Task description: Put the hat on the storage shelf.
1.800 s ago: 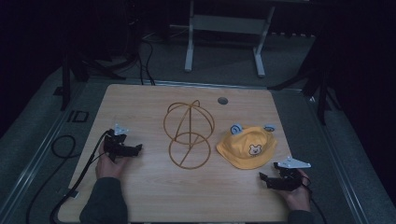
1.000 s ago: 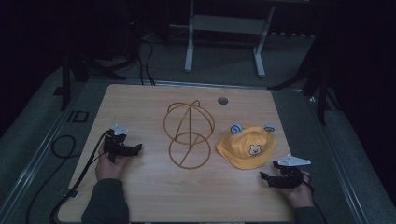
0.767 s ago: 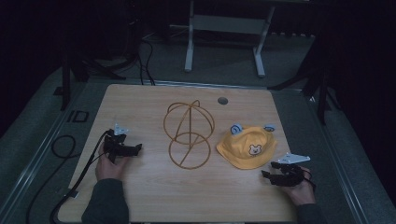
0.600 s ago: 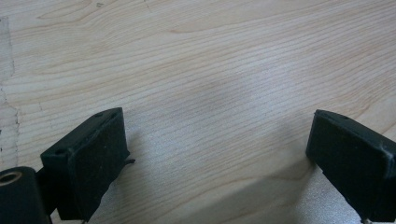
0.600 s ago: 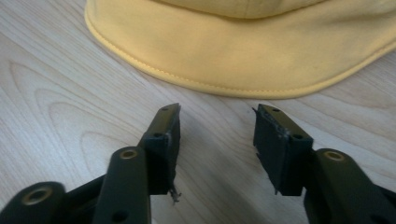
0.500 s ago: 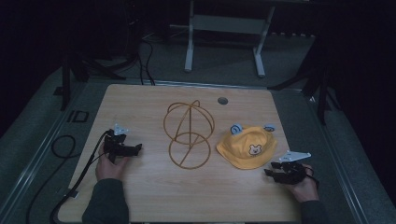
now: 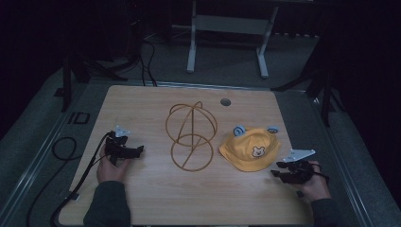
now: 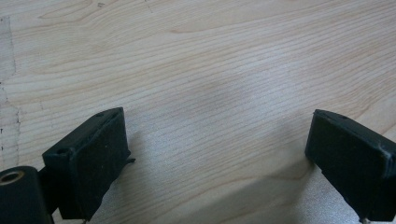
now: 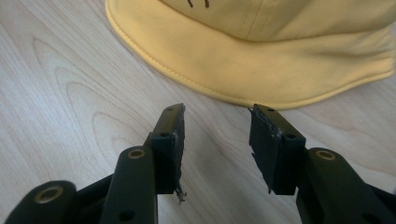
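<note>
A yellow hat [image 7: 250, 151] with a bear face and two blue ears lies on the right half of the wooden table [image 7: 142, 198]. Left of it stands a gold wire frame [image 7: 191, 137] made of rings. My right gripper [image 7: 276, 171] hovers just right of the hat. In the right gripper view its jaws point at the hat's brim [image 9: 261, 46]. The right gripper [image 9: 217, 123] is open; its jaws have just been closing, with only bare wood between them. My left gripper [image 7: 137, 150] rests at the table's left, and stands wide open [image 8: 217, 154] over bare wood.
A small round grey grommet [image 7: 225, 101] sits near the table's far edge. A white stand [image 7: 227, 23] rises behind the table. Black cables [image 7: 66, 146] trail off the left side onto the dark floor.
My right hand has shifted a little to the right and lifted off the table. The left hand, hat and wire frame have stayed put.
</note>
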Available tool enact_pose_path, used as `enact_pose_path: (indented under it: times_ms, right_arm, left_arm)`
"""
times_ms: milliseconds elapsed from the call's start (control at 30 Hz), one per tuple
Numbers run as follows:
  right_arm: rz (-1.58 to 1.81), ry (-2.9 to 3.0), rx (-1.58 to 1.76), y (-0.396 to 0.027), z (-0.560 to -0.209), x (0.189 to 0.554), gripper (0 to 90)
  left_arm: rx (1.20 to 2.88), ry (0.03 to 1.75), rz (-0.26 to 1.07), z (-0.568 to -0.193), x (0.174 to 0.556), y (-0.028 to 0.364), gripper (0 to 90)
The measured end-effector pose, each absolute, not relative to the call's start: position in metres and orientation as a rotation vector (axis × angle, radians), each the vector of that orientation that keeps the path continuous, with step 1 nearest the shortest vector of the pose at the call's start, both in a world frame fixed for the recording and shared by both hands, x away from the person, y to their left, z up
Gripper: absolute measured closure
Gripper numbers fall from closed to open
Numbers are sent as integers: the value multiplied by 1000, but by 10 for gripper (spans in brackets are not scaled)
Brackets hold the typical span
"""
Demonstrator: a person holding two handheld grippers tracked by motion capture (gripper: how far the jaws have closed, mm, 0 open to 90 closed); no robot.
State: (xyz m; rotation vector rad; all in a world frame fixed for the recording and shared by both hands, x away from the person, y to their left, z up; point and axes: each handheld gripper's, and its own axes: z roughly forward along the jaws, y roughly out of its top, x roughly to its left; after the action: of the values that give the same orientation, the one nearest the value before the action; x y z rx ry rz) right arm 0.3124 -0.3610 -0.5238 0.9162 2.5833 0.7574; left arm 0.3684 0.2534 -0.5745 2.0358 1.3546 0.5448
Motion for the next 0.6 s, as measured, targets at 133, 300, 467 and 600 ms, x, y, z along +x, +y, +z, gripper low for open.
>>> enact_pose_path:
  times_ms: [133, 300, 467, 600]
  right_arm:
    - [715, 2605, 860, -360, -511, 314, 563]
    - [712, 2623, 810, -357, -500, 315, 564]
    - [684, 2649, 731, -352, -489, 317, 558]
    - [669, 2672, 682, -349, -481, 319, 561]
  left_arm:
    - [2036, 1355, 545, -575, 368, 253, 57]
    - [2035, 1355, 545, -575, 368, 254, 59]
    - [2035, 1355, 545, -575, 368, 253, 59]
    - [2035, 1355, 545, -575, 368, 254, 60]
